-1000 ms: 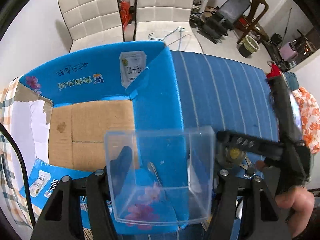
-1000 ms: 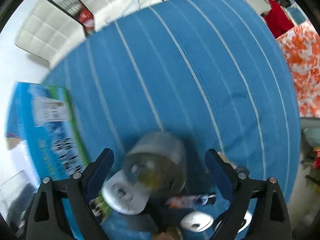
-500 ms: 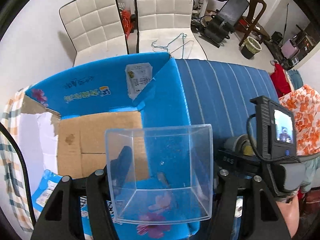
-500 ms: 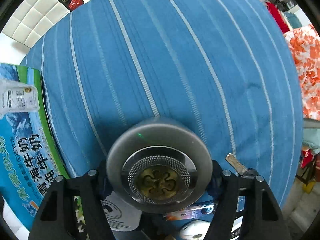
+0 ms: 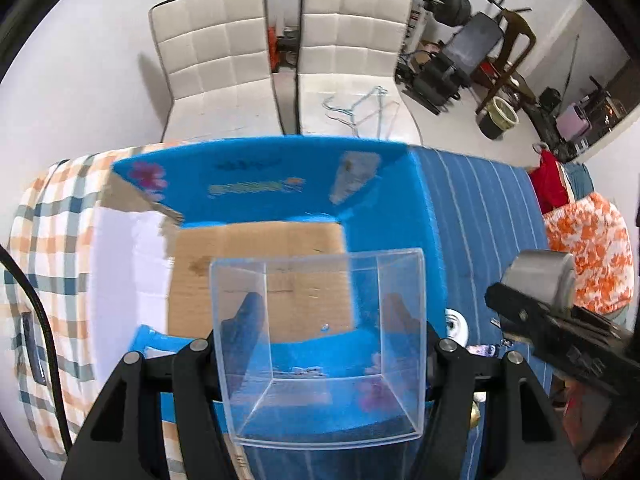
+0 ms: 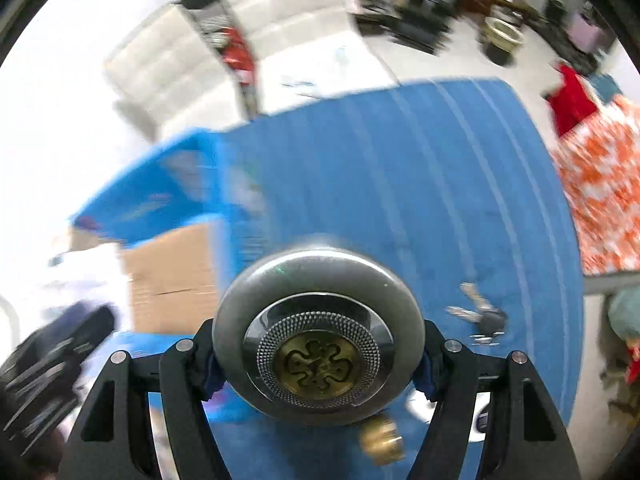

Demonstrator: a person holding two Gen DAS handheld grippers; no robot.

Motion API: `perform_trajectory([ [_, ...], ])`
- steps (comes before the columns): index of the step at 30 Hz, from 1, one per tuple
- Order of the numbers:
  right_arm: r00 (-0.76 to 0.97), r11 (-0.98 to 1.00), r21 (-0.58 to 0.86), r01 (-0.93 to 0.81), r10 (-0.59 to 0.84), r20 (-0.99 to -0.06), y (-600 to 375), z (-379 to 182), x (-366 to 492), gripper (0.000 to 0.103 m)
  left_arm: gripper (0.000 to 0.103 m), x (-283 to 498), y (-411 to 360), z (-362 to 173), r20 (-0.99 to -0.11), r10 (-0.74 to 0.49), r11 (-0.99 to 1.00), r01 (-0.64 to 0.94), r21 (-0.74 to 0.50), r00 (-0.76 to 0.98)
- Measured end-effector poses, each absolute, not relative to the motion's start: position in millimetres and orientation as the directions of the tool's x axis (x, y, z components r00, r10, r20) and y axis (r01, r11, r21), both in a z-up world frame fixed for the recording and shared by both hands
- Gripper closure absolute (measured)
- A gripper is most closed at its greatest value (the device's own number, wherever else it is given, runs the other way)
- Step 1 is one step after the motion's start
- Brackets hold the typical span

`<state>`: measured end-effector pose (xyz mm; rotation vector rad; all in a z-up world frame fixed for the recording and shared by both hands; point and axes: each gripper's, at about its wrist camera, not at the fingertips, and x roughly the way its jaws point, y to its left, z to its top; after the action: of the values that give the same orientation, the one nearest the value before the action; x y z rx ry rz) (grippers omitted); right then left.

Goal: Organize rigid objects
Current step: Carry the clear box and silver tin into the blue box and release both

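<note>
My left gripper (image 5: 322, 316) is shut on a clear plastic box (image 5: 320, 364), held open side up above the near edge of an open blue cardboard carton (image 5: 260, 272). The carton's brown floor shows through the clear walls. My right gripper (image 6: 318, 360) is shut on a round grey tin (image 6: 318, 300) with a brass emblem on its lid, held off the blue striped tablecloth (image 6: 420, 180). In the left wrist view that tin (image 5: 540, 276) hangs to the right of the carton. The carton (image 6: 172, 280) lies left of the tin in the right wrist view.
Keys (image 6: 480, 316), a brass piece (image 6: 380, 436) and a white round object (image 5: 456, 326) lie on the cloth near the front. White chairs (image 5: 216, 60) stand behind the table. An orange floral cloth (image 5: 592, 248) lies right, a checked cloth (image 5: 52, 220) left.
The right gripper closed on the grey tin and lifted it off the table. The left gripper carried the clear box up and leftward over the carton.
</note>
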<state>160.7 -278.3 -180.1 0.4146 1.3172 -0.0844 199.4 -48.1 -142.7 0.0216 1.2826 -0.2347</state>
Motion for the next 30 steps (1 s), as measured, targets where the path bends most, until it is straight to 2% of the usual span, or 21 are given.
perform_trajectory([
  [2, 0.269, 0.921, 0.305, 0.243, 0.238, -0.933, -252.6, -161.6, 170.8, 0.03, 0.042, 208.6, -32.7, -146.7, -0.952, -0.147, 0.98, 0.17, -0.103, 0.269],
  [6, 0.237, 0.923, 0.344, 0.171, 0.3, -0.924, -197.4, -165.1, 204.0, 0.03, 0.042, 230.3, -1.8, -166.6, -0.961, -0.086, 0.99, 0.128, -0.054, 0.263],
  [10, 0.183, 0.941, 0.309, 0.141, 0.282, -0.942, -154.1, -191.2, 235.2, 0.03, 0.042, 250.9, 25.2, -196.6, -0.974, -0.071, 0.994, 0.091, -0.052, 0.216],
  [16, 0.097, 0.956, 0.26, 0.138, 0.248, -0.964, -138.3, -258.2, 281.6, 0.03, 0.042, 266.2, 44.9, -242.4, -0.988, -0.043, 0.996, 0.079, -0.032, 0.148],
  [24, 0.02, 0.984, 0.145, 0.108, 0.144, -0.989, -118.4, -311.1, 309.5, 0.029, 0.042, 267.6, 48.1, -272.3, -0.995, -0.044, 0.997, 0.066, -0.039, 0.087],
  [26, 0.031, 0.979, 0.17, 0.115, 0.168, -0.985, -117.3, -307.9, 308.5, 0.022, 0.041, 266.8, 48.8, -273.9, -0.996, -0.061, 0.996, 0.063, -0.056, 0.072],
  [27, 0.047, 0.973, 0.196, 0.118, 0.192, -0.98, -117.0, -303.2, 307.7, 0.009, 0.041, 267.2, 49.1, -274.0, -0.995, -0.071, 0.996, 0.061, -0.067, 0.068],
  [28, 0.07, 0.969, 0.217, 0.114, 0.21, -0.975, -116.7, -294.3, 306.7, 0.003, 0.041, 267.4, 49.5, -273.6, -0.994, -0.084, 0.995, 0.06, -0.08, 0.067],
  [30, 0.095, 0.974, 0.204, 0.097, 0.195, -0.976, -116.8, -279.4, 305.8, 0.0, 0.041, 268.7, 47.3, -271.5, -0.991, -0.114, 0.992, 0.064, -0.11, 0.067],
])
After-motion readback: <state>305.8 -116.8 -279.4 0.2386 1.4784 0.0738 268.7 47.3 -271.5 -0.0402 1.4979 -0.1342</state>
